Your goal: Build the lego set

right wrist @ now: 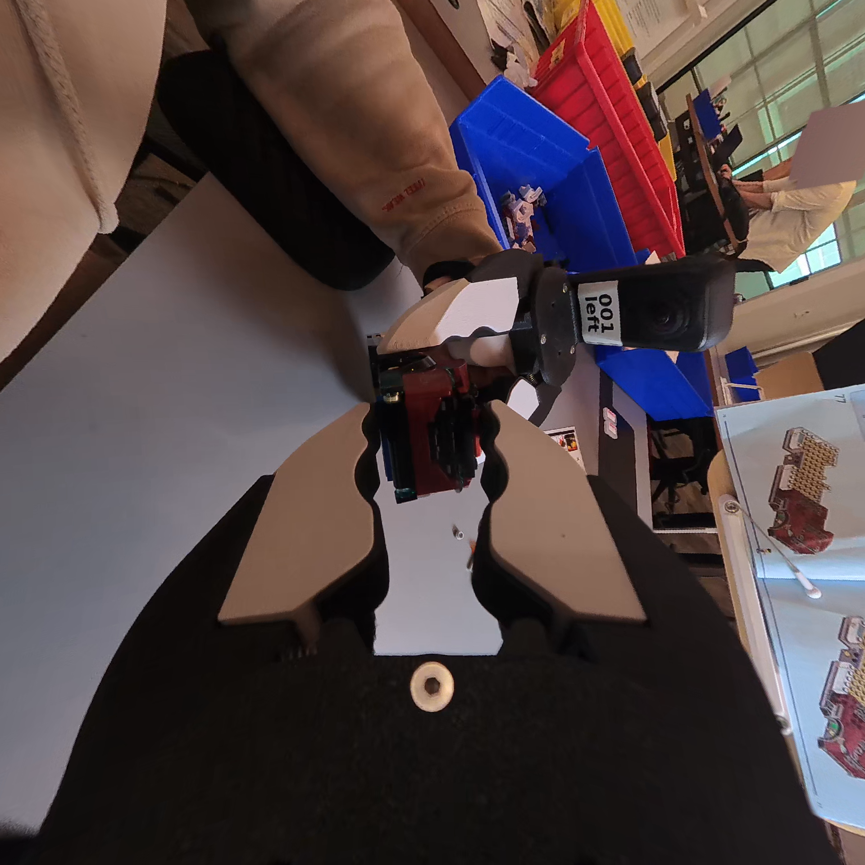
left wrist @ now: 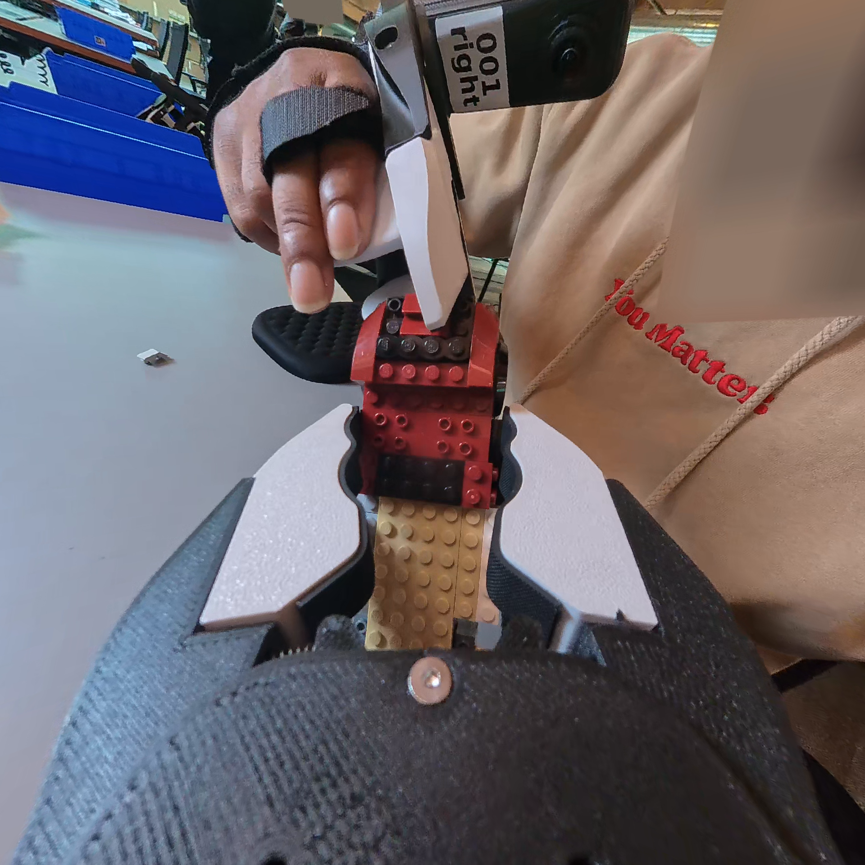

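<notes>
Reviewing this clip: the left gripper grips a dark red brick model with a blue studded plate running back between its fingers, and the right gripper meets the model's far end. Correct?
Not quite: the studded plate is tan, not blue, as the left wrist view shows. The rest stands: the left gripper grips the dark red brick model, and the right gripper meets its far end.
</notes>
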The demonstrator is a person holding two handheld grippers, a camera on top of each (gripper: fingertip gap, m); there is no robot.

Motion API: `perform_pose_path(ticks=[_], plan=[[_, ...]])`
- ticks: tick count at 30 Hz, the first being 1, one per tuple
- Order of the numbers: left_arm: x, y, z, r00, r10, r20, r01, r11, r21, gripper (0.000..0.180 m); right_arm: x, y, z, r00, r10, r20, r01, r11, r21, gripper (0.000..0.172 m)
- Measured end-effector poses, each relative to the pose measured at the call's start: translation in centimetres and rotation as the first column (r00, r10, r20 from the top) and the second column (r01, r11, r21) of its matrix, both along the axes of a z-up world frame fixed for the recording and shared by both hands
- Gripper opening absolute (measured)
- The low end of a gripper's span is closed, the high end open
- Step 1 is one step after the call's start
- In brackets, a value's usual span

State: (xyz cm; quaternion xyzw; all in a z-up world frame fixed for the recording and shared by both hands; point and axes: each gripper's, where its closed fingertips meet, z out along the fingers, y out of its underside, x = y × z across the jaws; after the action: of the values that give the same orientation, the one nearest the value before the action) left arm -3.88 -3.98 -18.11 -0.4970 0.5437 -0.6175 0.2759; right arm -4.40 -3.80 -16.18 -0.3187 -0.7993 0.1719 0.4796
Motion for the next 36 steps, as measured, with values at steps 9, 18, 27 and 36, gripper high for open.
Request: perform_pose_path(ticks=[9, 18, 27, 36], plan=[[-0.16, -0.18, 0.23, 1.0, -0.018, 0.013, 0.018, 1.0, -0.025, 0.057, -0.22, -0.11, 0.19, 1.0, 0.009, -0.009, -0.009, 0.999, -0.049, 0.042], [-0.61, 0.2, 0.36, 0.999, -0.009, 0.038, 0.011, 0.999, -0.049, 0.057, 0.08, 0.46, 0.63, 1.0, -0.022, -0.015, 0.021, 0.999, -0.039, 0.052], [-0.7, -0.08, 0.5, 0.998, -0.031, 0.053, 0.035, 0.997, -0.068, 0.057, -0.07, 0.45, 0.5, 1.0, -0.016, -0.01, 0.016, 1.0, 0.001, 0.04], [-0.67, 0.05, 0.42, 0.999, -0.023, 0.044, 0.026, 0.997, -0.069, 0.057, -0.05, 0.56, 0.4, 0.999, -0.027, -0.027, 0.026, 1.0, -0.009, 0.04]])
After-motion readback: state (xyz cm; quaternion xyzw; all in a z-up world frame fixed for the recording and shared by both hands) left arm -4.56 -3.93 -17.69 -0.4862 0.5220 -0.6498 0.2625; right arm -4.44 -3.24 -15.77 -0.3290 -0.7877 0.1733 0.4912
